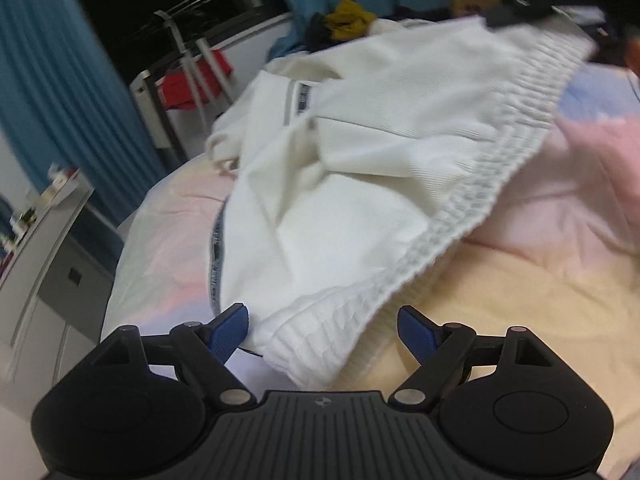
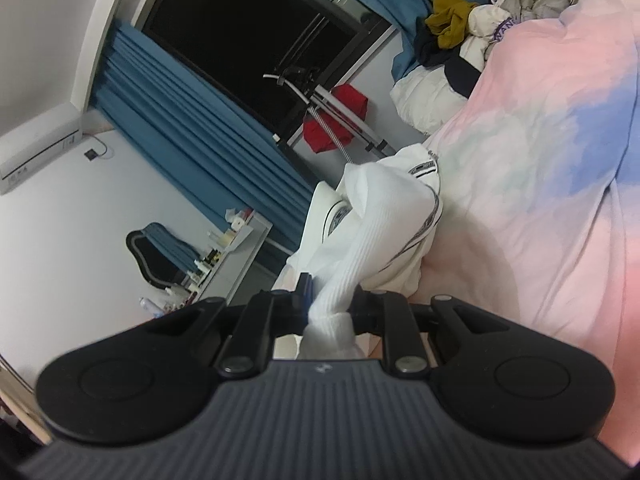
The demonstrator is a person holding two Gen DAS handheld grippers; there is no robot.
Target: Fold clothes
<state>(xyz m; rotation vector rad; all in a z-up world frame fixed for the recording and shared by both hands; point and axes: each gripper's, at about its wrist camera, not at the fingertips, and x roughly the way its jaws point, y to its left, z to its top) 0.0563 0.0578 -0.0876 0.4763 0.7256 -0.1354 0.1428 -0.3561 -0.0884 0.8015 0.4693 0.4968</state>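
While the right hand-held gripper (image 2: 328,300) pinches the soft, limp white sweater (image 1: 360,152) over the bed (image 1: 520,280), the left hand-held gripper (image 1: 322,328) gapes empty astride its ribbed hem (image 1: 472,196), likely the firmest hold.

This is a bedroom in a home. A bed (image 2: 560,200) with pink, blue and yellow bedding fills much of both views, with a heap of clothes (image 2: 472,28) at its far end and a white garment (image 1: 360,168) lying on it. Around it are blue curtains (image 2: 192,120) beside a dark window (image 2: 248,36), a wall air conditioner (image 2: 36,152), a drying rack (image 2: 336,116) with red cloth, and a white desk (image 2: 232,252) with small bottles and a chair (image 2: 156,252).
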